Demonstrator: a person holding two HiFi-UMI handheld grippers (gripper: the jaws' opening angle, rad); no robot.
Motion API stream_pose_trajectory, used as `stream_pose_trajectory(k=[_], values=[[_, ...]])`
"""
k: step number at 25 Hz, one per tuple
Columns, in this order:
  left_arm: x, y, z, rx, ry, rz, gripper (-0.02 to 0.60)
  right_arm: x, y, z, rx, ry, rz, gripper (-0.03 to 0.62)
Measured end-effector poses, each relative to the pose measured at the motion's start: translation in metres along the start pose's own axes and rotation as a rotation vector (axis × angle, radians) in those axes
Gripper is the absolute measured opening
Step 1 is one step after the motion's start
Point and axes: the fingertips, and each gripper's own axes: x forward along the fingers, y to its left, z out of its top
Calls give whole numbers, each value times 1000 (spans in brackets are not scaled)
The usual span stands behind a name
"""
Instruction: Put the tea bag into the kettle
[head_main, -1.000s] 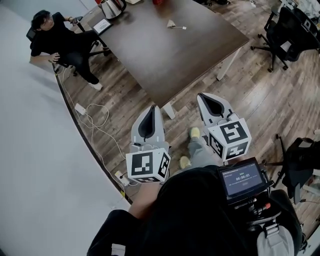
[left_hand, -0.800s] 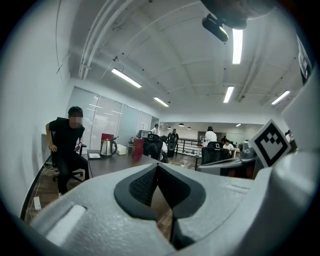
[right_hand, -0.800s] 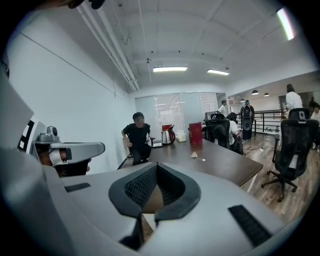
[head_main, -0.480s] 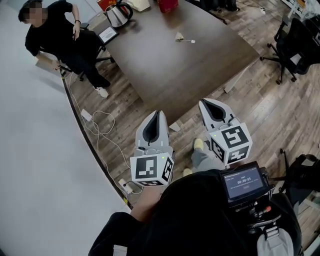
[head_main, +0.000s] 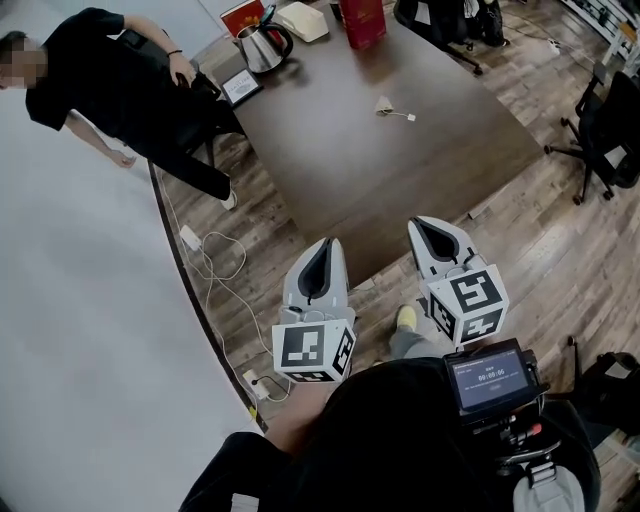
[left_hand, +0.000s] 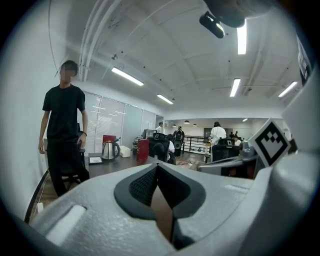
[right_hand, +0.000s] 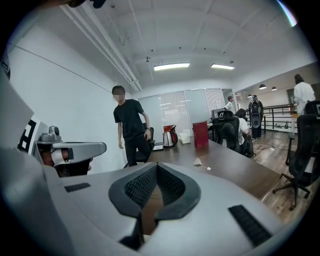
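The tea bag (head_main: 385, 105) lies on the dark wooden table (head_main: 340, 170), its string and tag trailing right; the right gripper view shows the tea bag (right_hand: 198, 162) mid-table. The steel kettle (head_main: 262, 45) stands at the table's far left corner, also visible as the kettle (left_hand: 109, 149) and the kettle (right_hand: 170, 136). My left gripper (head_main: 325, 245) and right gripper (head_main: 425, 224) hover side by side over the floor just short of the table's near edge. Both are shut and hold nothing; the left gripper (left_hand: 157, 166) and right gripper (right_hand: 157, 165) show jaws meeting at the tips.
A person in black (head_main: 120, 80) stands at the table's far left by a chair. A red box (head_main: 362, 22), a white box (head_main: 300, 20) and a small framed card (head_main: 243, 88) sit near the kettle. Cables (head_main: 215, 260) lie on the floor; office chairs (head_main: 605, 130) stand right.
Both grippers have moved forward toward the table, which now sits lower in the head view. The person at the left has risen from the chair and stands.
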Motion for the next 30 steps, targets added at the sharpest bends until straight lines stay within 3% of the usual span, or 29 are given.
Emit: stream_pose_trajectory(k=[6,16,24,30], values=[[46,6,13,13,25,32,5,34,-36,18,16,17,30,5],[67,13,15,30,49,36,5,59,-51,21,39,32,36,5],[96,52,21,14,47,16,5,99,-54,38,26,41,-6,5],[137,112,20,14,40,-36,5,158,-57,52,7,36,-81,5]])
